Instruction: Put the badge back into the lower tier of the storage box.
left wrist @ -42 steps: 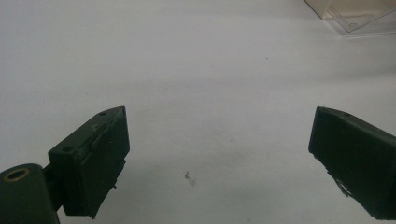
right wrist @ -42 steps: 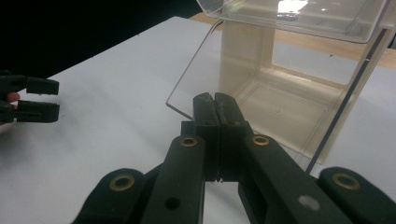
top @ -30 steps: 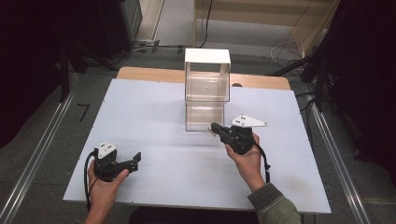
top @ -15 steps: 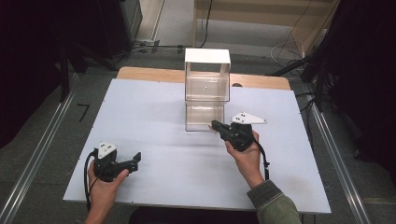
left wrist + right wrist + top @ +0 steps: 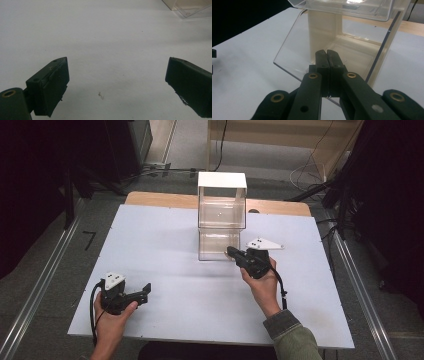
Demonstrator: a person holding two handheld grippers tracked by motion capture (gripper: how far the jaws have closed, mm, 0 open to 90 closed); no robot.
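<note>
Since the earlier frames my right gripper [image 5: 231, 252] has crept a little closer to the clear box, while the left one has kept its place.

Nearest me, at the front left of the white table [image 5: 165, 235], my left hand rests on the tabletop with the left gripper [image 5: 145, 292] pointing toward the middle. In the left gripper view its two black jaws stand wide apart with only bare table between them, so it is open and idle.

Farther in, to the right of centre, my right hand [image 5: 262, 282] holds the right gripper level, with the grey three-cornered plate [image 5: 264, 244] on top. In the right gripper view the two jaws are pressed together with nothing between them. Their tips [image 5: 326, 56] sit at the lower compartment [image 5: 352, 53] of the clear box, right at its sloping transparent front flap [image 5: 294, 57]; I cannot tell whether they touch it.

Beyond that stands the clear box [image 5: 222, 215] itself, a two-tier transparent unit with a white top, upright near the middle of the table toward its far edge. Both compartments look empty.

I judge the step in hand is nudging or opening that lower flap with the closed tips. The next move likely calls for a gentle, steady push or lift on the flap's edge, without shoving the whole light box backward.
</note>
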